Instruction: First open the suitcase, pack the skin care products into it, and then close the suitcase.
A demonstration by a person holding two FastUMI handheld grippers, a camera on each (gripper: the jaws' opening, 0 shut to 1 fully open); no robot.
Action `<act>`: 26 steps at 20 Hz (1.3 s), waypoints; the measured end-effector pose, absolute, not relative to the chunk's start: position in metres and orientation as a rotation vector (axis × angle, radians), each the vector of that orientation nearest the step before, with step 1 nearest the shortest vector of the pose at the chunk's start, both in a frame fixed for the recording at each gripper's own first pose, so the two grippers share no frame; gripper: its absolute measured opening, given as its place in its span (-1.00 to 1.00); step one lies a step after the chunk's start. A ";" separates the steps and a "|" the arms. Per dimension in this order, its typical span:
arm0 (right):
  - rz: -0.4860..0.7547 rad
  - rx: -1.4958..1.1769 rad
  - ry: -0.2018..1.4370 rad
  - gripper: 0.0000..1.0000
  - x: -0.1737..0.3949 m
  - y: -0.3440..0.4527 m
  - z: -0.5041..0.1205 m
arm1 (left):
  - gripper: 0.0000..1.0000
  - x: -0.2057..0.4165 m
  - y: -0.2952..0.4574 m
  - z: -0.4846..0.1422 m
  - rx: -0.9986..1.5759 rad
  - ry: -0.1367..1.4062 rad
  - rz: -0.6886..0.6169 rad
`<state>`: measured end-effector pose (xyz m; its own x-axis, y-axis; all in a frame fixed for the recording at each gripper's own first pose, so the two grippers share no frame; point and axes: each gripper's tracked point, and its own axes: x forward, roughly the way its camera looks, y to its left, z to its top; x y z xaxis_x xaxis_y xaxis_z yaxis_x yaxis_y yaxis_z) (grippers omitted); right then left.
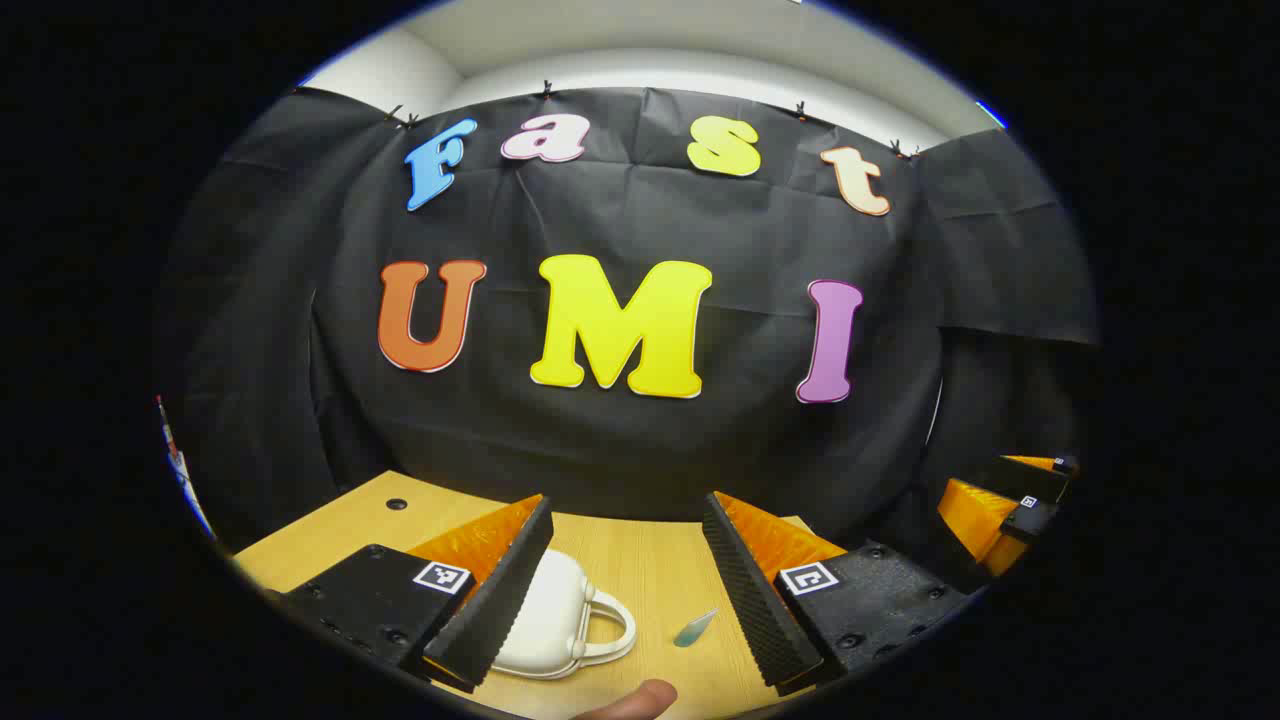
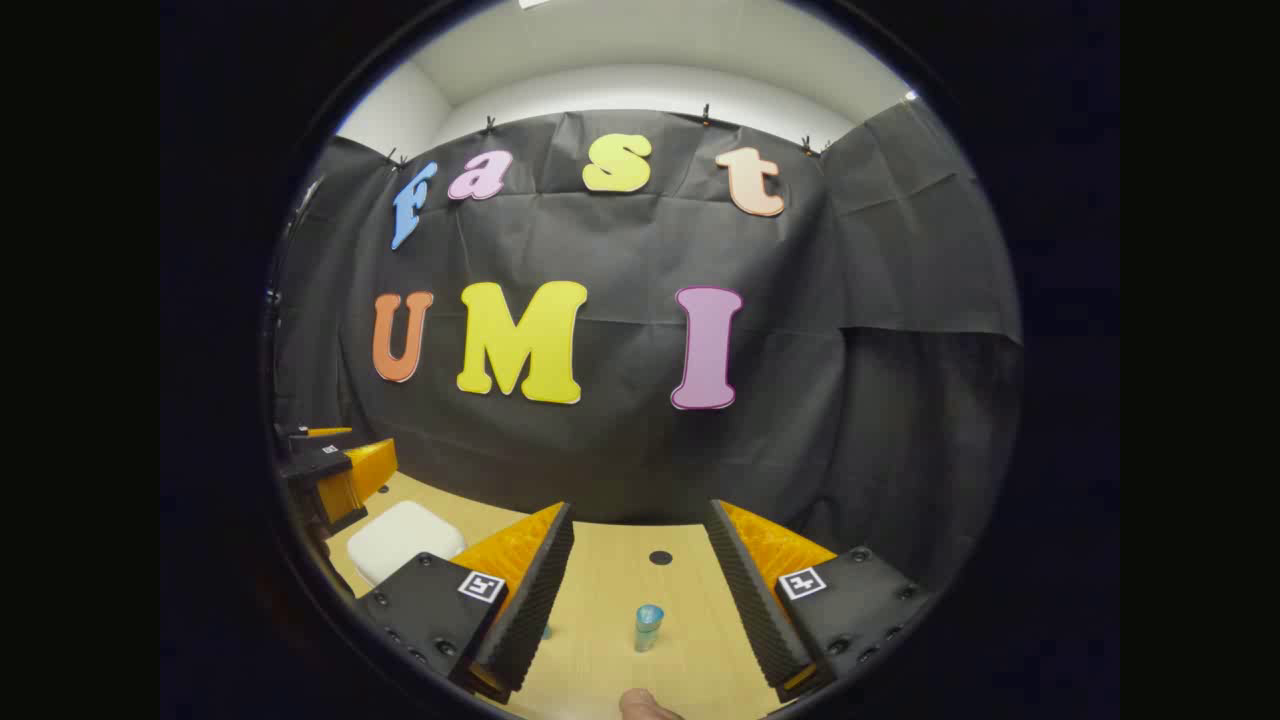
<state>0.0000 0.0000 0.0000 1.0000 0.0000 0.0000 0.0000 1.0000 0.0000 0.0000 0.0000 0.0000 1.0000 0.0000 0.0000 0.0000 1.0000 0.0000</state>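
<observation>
My left tongs [image 1: 625,590] gape empty; one finger hides part of the closed white suitcase [image 1: 555,620] at seven o'clock, handle toward three. My right tongs [image 2: 640,590] gape over the upright blue tube [image 2: 648,627].

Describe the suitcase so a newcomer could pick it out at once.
Start at the wooden table before the black cloth wall. The suitcase lies closed on it, small, white and rounded, with a looped handle. The neighbouring skin care tube is slim and bluish.
</observation>
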 end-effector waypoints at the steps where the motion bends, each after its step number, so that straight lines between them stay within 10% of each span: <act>1: 0.002 -0.013 -0.008 0.61 0.000 -0.006 0.001 | 0.92 0.000 -0.002 0.006 0.003 -0.017 0.004; 22: 0.040 -0.097 0.014 0.61 0.005 -0.025 -0.011 | 0.92 0.012 0.001 -0.061 0.200 0.018 0.022; 23: 0.028 -0.102 0.023 0.61 0.003 -0.033 -0.014 | 0.69 0.017 0.008 -0.083 0.270 0.041 0.033; 26: -0.017 -0.109 0.039 0.61 -0.001 -0.061 -0.020 | 1.00 0.027 0.020 -0.150 0.473 0.125 0.029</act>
<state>-0.0005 -0.0613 -0.0200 0.9991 -0.0190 -0.0379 0.0148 0.9939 -0.1089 0.0266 0.0202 -0.1497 0.9919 0.0565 -0.1133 0.0014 0.8900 0.4560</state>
